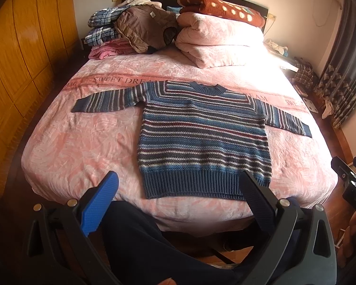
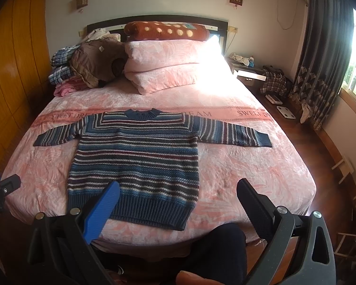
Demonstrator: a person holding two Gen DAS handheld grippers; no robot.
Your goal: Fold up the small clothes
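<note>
A blue striped knit sweater [image 1: 204,133] lies flat and face up on the pink bed, both sleeves spread out sideways, its ribbed hem toward me. In the right wrist view the same sweater [image 2: 135,159] sits left of centre. My left gripper [image 1: 178,190] hovers open above the foot of the bed, just short of the hem, holding nothing. My right gripper [image 2: 178,194] is likewise open and empty, near the hem's right corner. Each gripper shows at the edge of the other's view.
A pink bedspread [image 1: 78,142] covers the bed [image 2: 249,166]. Folded pink quilts [image 1: 216,42] and a pile of clothes [image 1: 130,28] sit by the headboard. Wooden wardrobe [image 1: 16,59] on the left, nightstand [image 2: 249,73] and curtains [image 2: 325,71] on the right. A person's dark-trousered legs [image 1: 140,242] are below.
</note>
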